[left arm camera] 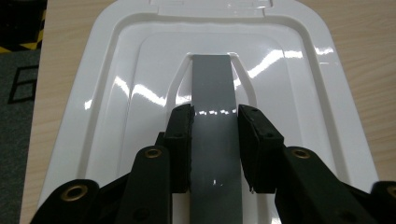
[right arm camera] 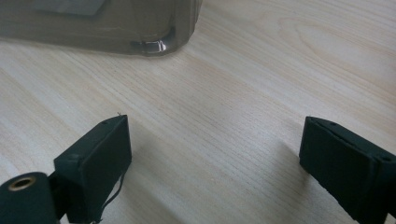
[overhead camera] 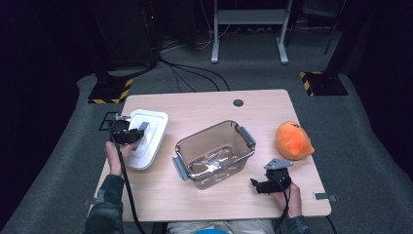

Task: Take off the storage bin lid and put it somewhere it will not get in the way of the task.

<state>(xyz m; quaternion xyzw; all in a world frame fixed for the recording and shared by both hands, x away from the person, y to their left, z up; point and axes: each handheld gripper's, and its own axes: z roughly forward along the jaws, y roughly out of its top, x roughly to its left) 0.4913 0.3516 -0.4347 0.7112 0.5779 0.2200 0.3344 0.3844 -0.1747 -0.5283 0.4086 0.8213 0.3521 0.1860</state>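
Observation:
A white lid [overhead camera: 152, 127] lies flat at the table's left side. My left gripper [overhead camera: 129, 134] rests on it, shut on the lid's grey handle strip [left arm camera: 212, 88]; in the left gripper view both pads [left arm camera: 183, 135] press on the strip's sides, with the left gripper [left arm camera: 215, 116] centred over the lid [left arm camera: 116, 93]. A clear plastic container [overhead camera: 207, 132] with grey latches stands mid-table. My right gripper [overhead camera: 259, 185] hovers low over bare wood to its right front, open and with nothing in it. In the right gripper view, this gripper [right arm camera: 215, 140] faces the container's corner [right arm camera: 154, 32].
An orange plush toy [overhead camera: 293, 141] sits at the table's right edge. The wooden table [overhead camera: 195, 105] has a round cable hole [overhead camera: 238, 103] near its far edge. Cables and stand bases lie on the floor beyond.

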